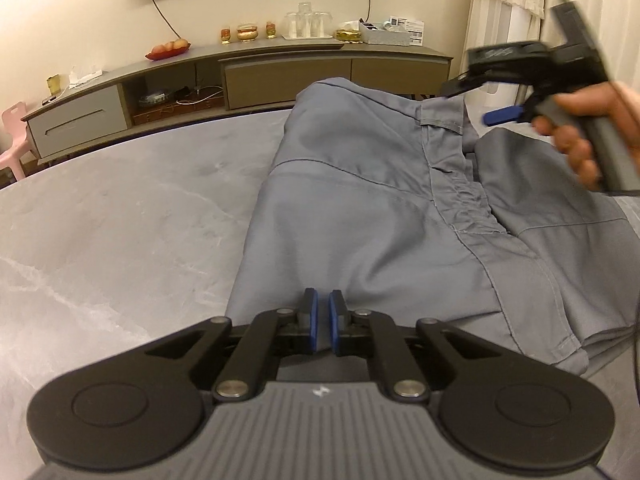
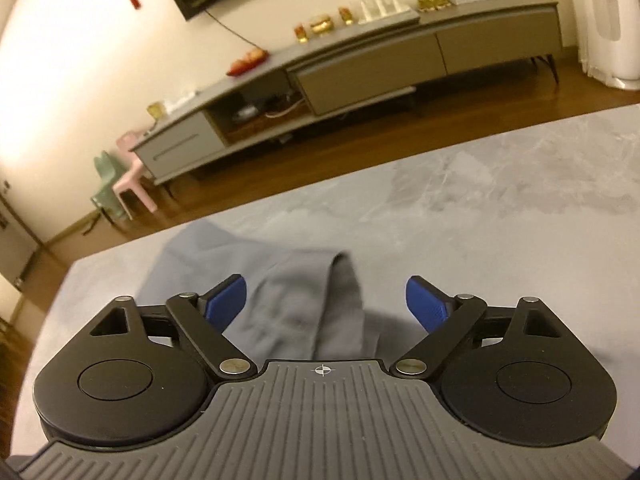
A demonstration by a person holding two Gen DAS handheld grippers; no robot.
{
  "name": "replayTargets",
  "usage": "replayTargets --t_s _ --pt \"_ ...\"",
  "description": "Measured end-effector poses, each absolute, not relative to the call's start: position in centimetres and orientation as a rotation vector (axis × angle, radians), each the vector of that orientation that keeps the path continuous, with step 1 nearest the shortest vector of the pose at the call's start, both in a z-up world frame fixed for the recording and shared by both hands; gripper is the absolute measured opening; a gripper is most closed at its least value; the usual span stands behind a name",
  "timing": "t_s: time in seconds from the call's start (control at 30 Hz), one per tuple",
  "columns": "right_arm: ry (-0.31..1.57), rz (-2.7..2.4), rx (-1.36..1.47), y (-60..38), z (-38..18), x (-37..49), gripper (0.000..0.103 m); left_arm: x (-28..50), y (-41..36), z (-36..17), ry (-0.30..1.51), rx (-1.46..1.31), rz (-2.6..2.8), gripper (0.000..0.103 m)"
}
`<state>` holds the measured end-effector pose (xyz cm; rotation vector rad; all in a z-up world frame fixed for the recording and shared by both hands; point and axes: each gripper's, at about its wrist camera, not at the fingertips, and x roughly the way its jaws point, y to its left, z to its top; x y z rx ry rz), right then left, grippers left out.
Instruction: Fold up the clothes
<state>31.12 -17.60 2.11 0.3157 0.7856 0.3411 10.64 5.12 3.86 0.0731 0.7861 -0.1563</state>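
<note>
At the bottom centre of the left wrist view, the left gripper [image 1: 323, 316] has its blue pads nearly together with a thin gap, holding nothing. Beyond it, grey trousers [image 1: 360, 208] lie across the grey table [image 1: 120, 220]. At upper right, a hand [image 1: 592, 136] holds the right gripper [image 2: 326, 304], its fingers spread wide above the cloth.

The plain slate-grey cotton trousers [image 1: 360, 208] carry matching grey stitching and lie on a pale grey bench with white marble veining [image 1: 120, 220]. Over them, both the left gripper [image 1: 323, 316] and the right gripper [image 2: 324, 304] are black with bright blue pads and ribbed grey bodies. Beyond the trousers stands a grey-and-taupe low cabinet [image 1: 280, 72], bearing a red dish of orange fruit [image 1: 168, 50].
</note>
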Motion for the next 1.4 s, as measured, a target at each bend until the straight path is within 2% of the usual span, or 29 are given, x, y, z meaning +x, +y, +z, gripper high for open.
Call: replayTargets --t_s 0.03,0.07,0.1,0.13,0.2,0.3,0.4,0.5,0.57,0.6,0.67,0.73,0.83,0.87,0.9,0.93,1.0,1.03,1.07,1.1,1.13,1.17,1.2,1.23,1.37,1.4 --pt "0.808 0.372 0.306 -17.1 1.6 31.7 0.052 10.7 5.2 3.9 0.786 0.072 -0.159 0.007" --pt "0.838 0.412 0.295 -16.6 1.3 32.0 0.035 10.7 5.3 3.9 0.787 0.065 -0.161 0.007" --pt "0.866 0.45 0.284 -16.1 1.2 32.0 0.011 10.7 5.5 3.9 0.788 0.057 -0.162 0.007" --pt "0.884 0.486 0.294 -15.8 1.3 31.8 0.005 10.8 5.6 4.0 0.79 0.04 -0.161 0.008" --pt "0.862 0.552 0.537 -17.2 2.0 30.5 0.003 10.8 6.0 4.1 0.794 0.007 -0.156 0.008" --pt "0.878 0.517 0.913 -20.0 -0.3 29.6 0.003 10.7 5.6 4.0 0.79 0.027 -0.15 0.008" --pt "1.005 0.327 0.804 -20.1 -3.3 30.5 0.0 10.5 5.3 3.8 0.787 0.046 -0.15 0.008" --pt "0.98 0.282 0.629 -18.7 -1.6 30.1 0.003 10.6 5.6 4.1 0.795 0.019 -0.151 0.008" --pt "0.941 0.249 0.492 -17.5 0.5 29.6 0.011 10.6 5.9 4.6 0.788 0.0 -0.155 0.009" --pt "0.921 0.233 0.424 -16.9 1.5 29.3 0.024 10.5 6.3 5.0 0.775 -0.018 -0.141 0.013" --pt "0.878 0.199 0.289 -15.6 3.6 28.7 0.034 10.0 7.3 6.0 0.742 -0.06 -0.105 0.018" --pt "0.788 0.157 0.177 -14.2 6.2 27.7 0.059 9.8 8.5 6.7 0.719 -0.109 -0.059 0.02" --pt "0.719 0.212 0.026 -9.7 9.0 27.8 0.064 10.9 9.8 5.7 0.775 -0.174 -0.019 0.023" --pt "0.708 0.232 -0.017 -8.2 9.5 28.1 0.069 11.2 9.9 5.2 0.79 -0.192 -0.015 0.023" --pt "0.714 0.233 -0.035 -7.4 9.2 28.9 0.079 11.4 10.0 4.7 0.803 -0.209 -0.013 0.024" --pt "0.719 0.233 -0.052 -6.7 9.0 29.7 0.085 11.5 9.9 4.5 0.805 -0.211 -0.01 0.024" --pt "0.73 0.235 -0.088 -5.1 8.5 31.3 0.085 11.5 9.7 4.5 0.812 -0.193 -0.021 0.027" --pt "0.736 0.235 -0.105 -4.4 8.2 32.1 0.081 11.5 9.7 4.5 0.816 -0.183 -0.028 0.028" --pt "0.741 0.236 -0.123 -3.6 8.0 32.9 0.072 11.6 9.6 4.2 0.832 -0.182 -0.034 0.029" --pt "0.746 0.237 -0.141 -2.9 7.7 33.8 0.042 11.7 9.7 3.9 0.851 -0.184 -0.04 0.03" --pt "0.751 0.238 -0.159 -2.1 7.5 34.6 0.035 11.8 9.7 3.5 0.865 -0.192 -0.042 0.03" --pt "0.757 0.238 -0.176 -1.3 7.2 35.4 0.032 11.8 9.3 3.3 0.866 -0.175 -0.045 0.029" --pt "0.762 0.239 -0.194 -0.6 7.0 36.2 0.018 11.8 8.8 3.2 0.864 -0.149 -0.047 0.029" --pt "0.767 0.239 -0.212 0.2 6.7 37.0 0.013 11.8 8.2 3.0 0.863 -0.123 -0.049 0.029" --pt "0.759 0.271 -0.204 0.5 7.1 37.5 0.013 11.6 7.8 3.2 0.855 -0.098 -0.059 0.029" --pt "0.743 0.294 -0.161 -0.9 8.0 36.2 0.017 11.6 8.2 3.5 0.859 -0.108 -0.07 0.029"
